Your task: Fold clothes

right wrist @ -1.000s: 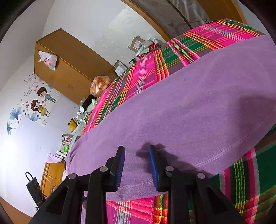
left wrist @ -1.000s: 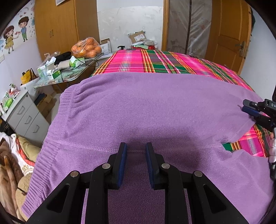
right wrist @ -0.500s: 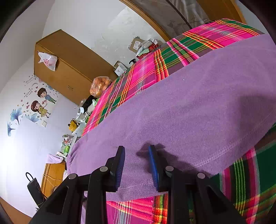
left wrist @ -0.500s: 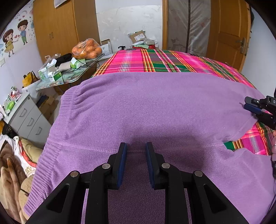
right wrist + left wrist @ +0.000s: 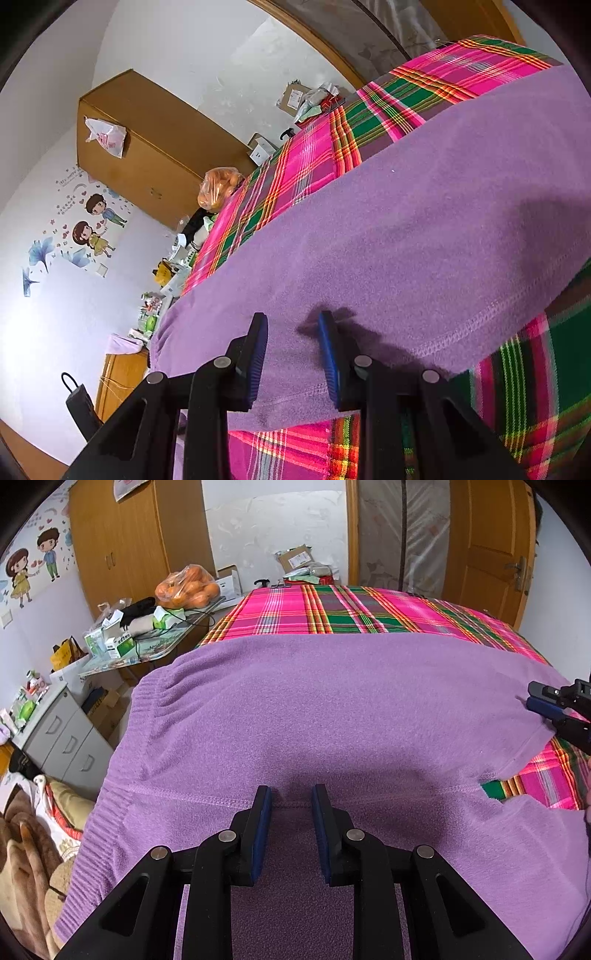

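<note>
Purple fleece garment (image 5: 332,709) spread flat on plaid bed cover (image 5: 351,609), left gripper (image 5: 291,801) and right gripper (image 5: 293,325) both part-open over its near edge, pinching nothing: pre-grasp step, next likely needing closure on fabric, then fold across.

Count, ref. plaid bed (image 5: 332,609):
- Purple garment (image 5: 332,709): 1, spread on bed.
- Grippers: 2. Left gripper (image 5: 291,797) over garment's near part; right gripper (image 5: 293,325) at garment's hem.
- Bag of oranges (image 5: 188,587): 1, left of bed.
- Wardrobe (image 5: 122,542): 1, beyond bed's left side.
- Grey drawer unit (image 5: 62,734): 1, left of bed, 3 drawers.
- Cartoon figures on wall (image 5: 92,225): 2.
- Door (image 5: 487,542): 1, beyond bed's far right corner.
</note>
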Motion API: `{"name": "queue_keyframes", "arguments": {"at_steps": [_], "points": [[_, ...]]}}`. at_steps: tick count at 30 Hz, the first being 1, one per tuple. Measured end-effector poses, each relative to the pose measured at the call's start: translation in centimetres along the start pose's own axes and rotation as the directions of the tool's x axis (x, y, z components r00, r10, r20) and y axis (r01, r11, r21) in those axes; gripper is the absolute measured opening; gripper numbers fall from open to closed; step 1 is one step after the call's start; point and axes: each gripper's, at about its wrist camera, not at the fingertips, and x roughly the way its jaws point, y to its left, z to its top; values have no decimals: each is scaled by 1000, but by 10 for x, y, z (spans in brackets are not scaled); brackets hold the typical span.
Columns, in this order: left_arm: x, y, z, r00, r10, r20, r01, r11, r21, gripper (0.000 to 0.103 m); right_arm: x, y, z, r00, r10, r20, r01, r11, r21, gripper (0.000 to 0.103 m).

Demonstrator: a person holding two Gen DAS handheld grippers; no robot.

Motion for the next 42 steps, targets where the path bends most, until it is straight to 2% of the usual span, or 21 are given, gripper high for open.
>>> {"name": "queue_keyframes", "arguments": {"at_steps": [9, 29, 35, 38, 40, 42], "points": [[1, 10, 1, 999, -37, -2, 37, 999, -27, 24, 2, 2, 0, 1000, -18, -2, 18, 1000, -11, 28], [1, 6, 2, 999, -35, -3, 35, 999, -31, 24, 4, 1, 2, 1000, -22, -1, 22, 1000, -13, 28], [1, 3, 2, 1000, -4, -4, 4, 1000, -7, 25, 3, 0, 3, 1000, -24, -2, 24, 1000, -14, 28], [0, 3, 2, 1000, 16, -6, -16, 1000, -14, 28, 3, 0, 3, 1000, -26, -3, 26, 1000, -15, 28], [0, 4, 2, 999, 32, -8, -32, 999, -24, 40, 3, -1, 3, 1000, -27, -3, 27, 1000, -16, 28], [1, 8, 2, 999, 47, -14, -48, 997, -58, 44, 3, 0, 3, 1000, -29, -3, 29, 999, -17, 28]]}}
